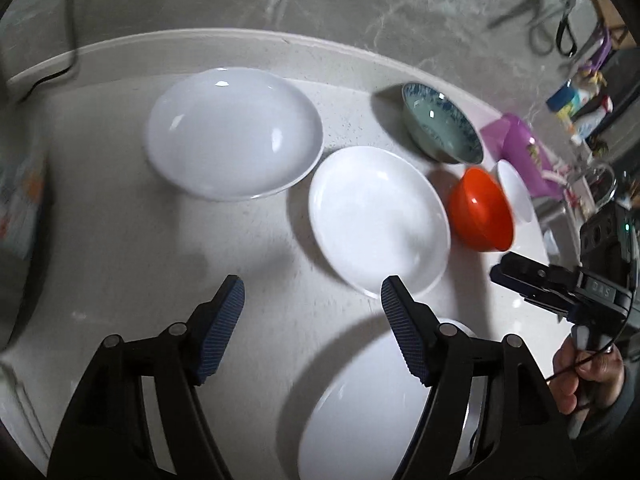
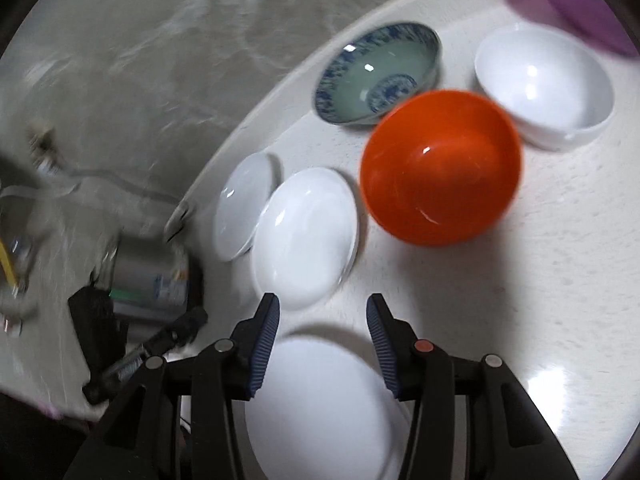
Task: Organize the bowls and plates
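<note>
Both tools empty, nothing stacked yet. Left hand-held gripper (image 1: 312,292) spread wide, hovering over bare worktop (image 1: 132,240). Right hand-held gripper (image 2: 323,308) also parted, a bit narrower, holding nothing; seen from the left view it sits low at the far right.

Layout on the worktop:
- far plate (image 1: 234,134), white, ahead and slightly left of the left tool, well apart from it.
- middle plate (image 1: 378,218), white, just ahead-right of the left tool's right finger, rim nearly under that fingertip; in the right view it lies just ahead-left of the right tool.
- near plate (image 2: 320,408), white, directly under the right tool's fingers, closest to the person.
- orange bowl (image 2: 440,166), ahead-right of the right tool, upright.
- blue-patterned bowl (image 2: 378,72) behind the orange one, rims overlapping in view; cannot tell whether touching.
- white bowl (image 2: 546,84) far right, near a purple container (image 2: 568,4).

Judgement: the plates are round, so no long axis; the grab must take a rim edge-on. The middle plate is reachable by either hand, left slightly nearer. The bowls belong to the right hand.
</note>
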The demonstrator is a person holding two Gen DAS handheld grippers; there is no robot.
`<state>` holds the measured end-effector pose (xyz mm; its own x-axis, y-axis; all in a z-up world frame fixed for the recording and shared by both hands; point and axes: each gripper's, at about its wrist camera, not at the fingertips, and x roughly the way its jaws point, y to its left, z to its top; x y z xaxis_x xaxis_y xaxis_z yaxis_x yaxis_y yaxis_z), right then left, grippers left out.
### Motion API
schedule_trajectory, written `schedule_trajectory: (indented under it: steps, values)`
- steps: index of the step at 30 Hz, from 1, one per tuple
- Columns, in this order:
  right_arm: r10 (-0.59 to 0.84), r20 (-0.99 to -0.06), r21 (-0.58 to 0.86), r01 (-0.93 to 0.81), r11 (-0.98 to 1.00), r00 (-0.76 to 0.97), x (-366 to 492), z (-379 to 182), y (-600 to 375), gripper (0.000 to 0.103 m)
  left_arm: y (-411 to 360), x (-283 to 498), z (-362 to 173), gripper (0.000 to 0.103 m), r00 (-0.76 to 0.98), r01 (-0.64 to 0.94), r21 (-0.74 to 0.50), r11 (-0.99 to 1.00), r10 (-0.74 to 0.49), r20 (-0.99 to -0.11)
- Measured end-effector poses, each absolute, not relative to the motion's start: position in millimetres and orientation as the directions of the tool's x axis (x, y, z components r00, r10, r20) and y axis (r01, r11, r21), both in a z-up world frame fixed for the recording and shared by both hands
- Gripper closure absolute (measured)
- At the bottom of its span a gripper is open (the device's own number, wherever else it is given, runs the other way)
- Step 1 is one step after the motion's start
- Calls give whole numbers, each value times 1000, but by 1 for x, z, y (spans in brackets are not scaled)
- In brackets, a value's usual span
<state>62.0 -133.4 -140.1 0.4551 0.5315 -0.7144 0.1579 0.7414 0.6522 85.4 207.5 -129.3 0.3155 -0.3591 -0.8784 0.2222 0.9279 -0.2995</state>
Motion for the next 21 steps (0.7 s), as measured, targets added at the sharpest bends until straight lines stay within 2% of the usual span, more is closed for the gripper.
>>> schedule_trajectory:
  steps: [5, 7, 13, 17, 21]
  values:
    - [487, -754, 629, 271, 729, 440, 82, -160, -121, 53, 209, 105, -142, 34, 301, 210, -309, 927, -362, -882]
    - [493, -741, 633, 232, 738, 456, 86, -148, -112, 53, 221, 105, -139, 34, 326, 181, -336, 924, -378, -866]
    - [541, -716, 618, 39, 786, 440, 145, -108, -65, 53, 283, 124, -135, 34, 428, -8, -327, 945, -292, -855]
    - [550, -746, 586, -22, 810, 375, 200, -112, -39, 53, 298, 138, -130, 34, 463, -63, -290, 955, -230, -856]
    - [581, -766, 589, -61, 806, 274, 248, -130, -18, 53, 308, 159, -136, 34, 454, -98, -295, 950, -221, -863]
